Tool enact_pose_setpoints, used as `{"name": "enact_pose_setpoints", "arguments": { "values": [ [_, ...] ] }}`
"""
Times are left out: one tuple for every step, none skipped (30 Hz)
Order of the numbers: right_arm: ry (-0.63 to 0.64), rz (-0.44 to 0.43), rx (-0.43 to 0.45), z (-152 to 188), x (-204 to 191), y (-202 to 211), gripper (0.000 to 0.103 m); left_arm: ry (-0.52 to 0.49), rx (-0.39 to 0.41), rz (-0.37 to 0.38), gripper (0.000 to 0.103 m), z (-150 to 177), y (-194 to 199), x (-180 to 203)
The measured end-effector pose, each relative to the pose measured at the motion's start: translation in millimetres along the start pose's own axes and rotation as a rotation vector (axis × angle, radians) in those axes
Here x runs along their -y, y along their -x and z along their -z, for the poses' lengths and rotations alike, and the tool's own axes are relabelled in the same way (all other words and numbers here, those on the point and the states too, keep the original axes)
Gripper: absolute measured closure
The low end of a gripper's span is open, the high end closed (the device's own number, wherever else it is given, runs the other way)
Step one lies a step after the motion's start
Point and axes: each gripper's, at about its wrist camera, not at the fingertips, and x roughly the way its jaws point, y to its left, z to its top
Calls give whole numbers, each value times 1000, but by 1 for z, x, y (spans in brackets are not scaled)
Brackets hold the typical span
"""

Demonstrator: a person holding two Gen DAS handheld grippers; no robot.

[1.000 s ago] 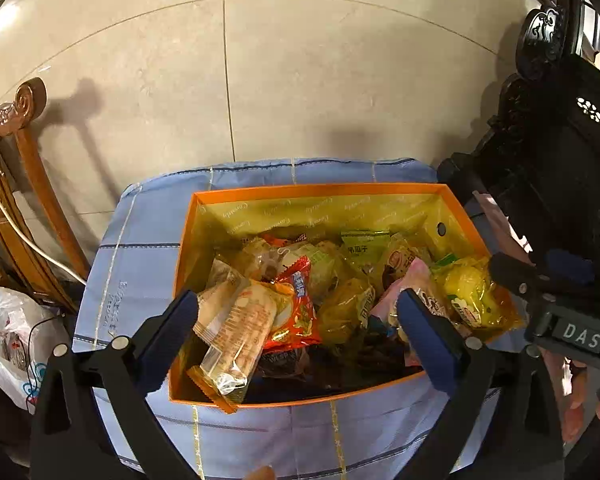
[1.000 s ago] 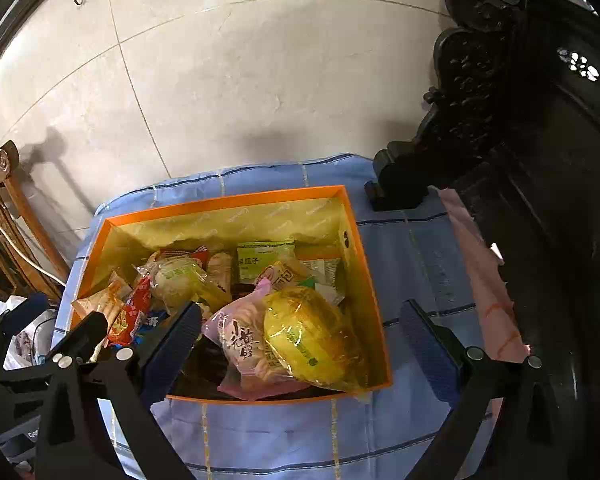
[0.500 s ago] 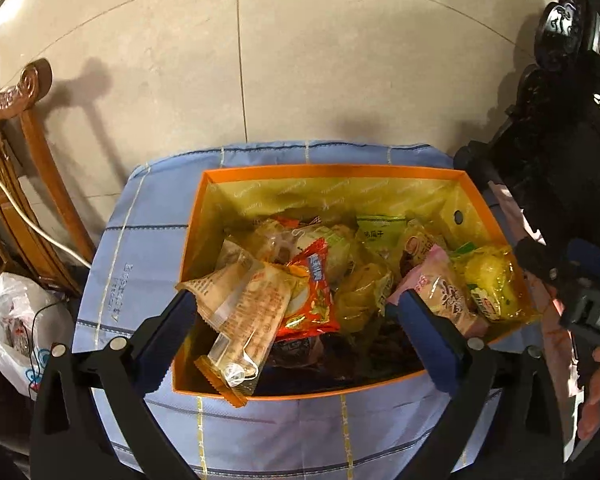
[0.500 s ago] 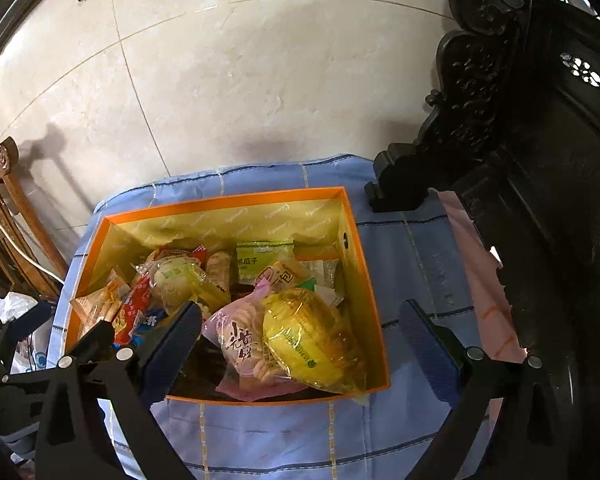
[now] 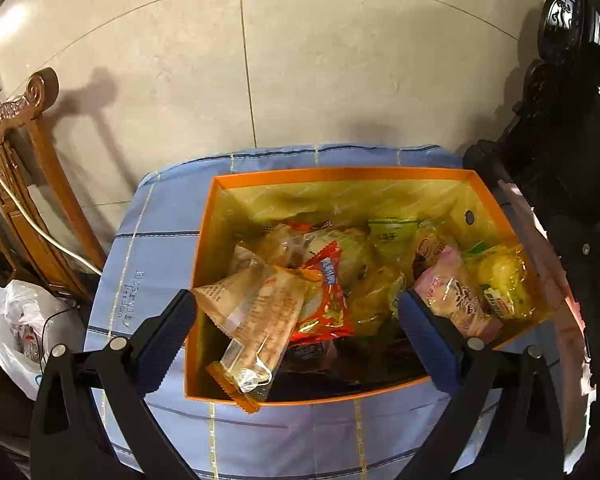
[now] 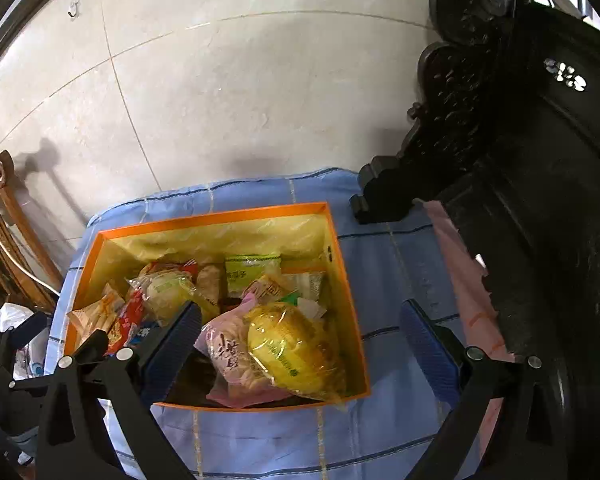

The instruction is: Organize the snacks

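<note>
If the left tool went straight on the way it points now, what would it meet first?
Most likely the red snack packet in the orange box, which lies midway between the open left tool's fingers. Depth is unclear; the tan wrapped snack beside it may touch first.

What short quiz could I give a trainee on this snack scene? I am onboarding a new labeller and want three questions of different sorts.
1. True or false: the left hand-held gripper is shut on a snack packet.
2. Multiple choice: the orange box stands on A) bare floor tiles, B) a blue checked cloth, C) a wooden chair.
3. Fill in: on the box's right side, the yellow packet lies beside a ____ packet.

Key
1. False: both the left and the right hand-held gripper are open and hold nothing.
2. B
3. pink
</note>
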Motion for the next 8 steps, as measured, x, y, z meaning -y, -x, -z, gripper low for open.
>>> {"name": "enact_pose_setpoints", "arguments": {
  "values": [
    [-1, 8, 3, -1, 2, 1, 4, -9, 3, 3, 4, 0, 1, 1],
    [0, 14, 8, -1, 2, 2, 4, -14, 2, 7, 4, -1, 1, 2],
    [-2, 18, 9, -2, 3, 2, 4, -13, 2, 7, 4, -1, 2, 3],
    [-3, 20, 10, -2, 3, 3, 4, -9, 4, 8, 4, -1, 2, 3],
    [-2, 18, 11, -3, 3, 3, 4, -4, 6, 10, 4, -1, 3, 2],
    [1, 17, 11, -3, 2, 3, 4, -2, 4, 9, 4, -1, 3, 2],
    [2, 17, 12, -3, 2, 4, 4, -3, 1, 7, 4, -1, 2, 2],
    [2, 17, 12, -3, 2, 4, 4, -4, -3, 2, 4, 0, 2, 2]
  ]
}}
